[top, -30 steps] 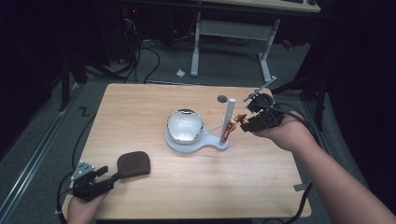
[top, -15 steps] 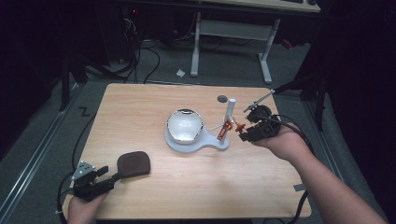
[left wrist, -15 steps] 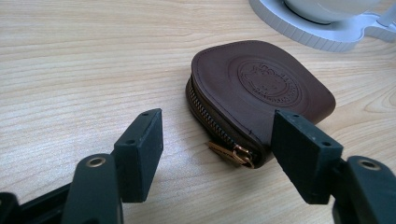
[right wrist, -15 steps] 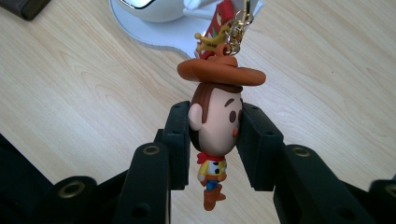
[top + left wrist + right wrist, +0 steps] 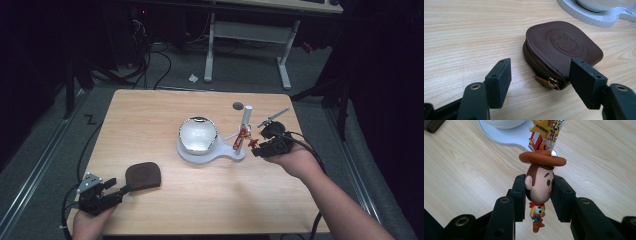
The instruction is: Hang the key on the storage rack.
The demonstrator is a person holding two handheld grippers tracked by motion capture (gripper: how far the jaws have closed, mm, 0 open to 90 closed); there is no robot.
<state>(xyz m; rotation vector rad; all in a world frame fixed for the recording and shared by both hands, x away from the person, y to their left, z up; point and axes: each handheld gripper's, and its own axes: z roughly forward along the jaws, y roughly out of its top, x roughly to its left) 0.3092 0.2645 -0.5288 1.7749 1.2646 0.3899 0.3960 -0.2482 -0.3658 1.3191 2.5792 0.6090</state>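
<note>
Right gripper (image 5: 539,188) clamps the cowboy keychain (image 5: 539,187) beside the white stand (image 5: 212,150).

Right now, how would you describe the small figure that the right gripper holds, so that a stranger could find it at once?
Start at the white stand in the middle of the wooden table, and go to its upright post on the right. Beside the post, the right gripper clamps a cowboy figure keychain by the head. Only it has a brown hat and a face.
</note>
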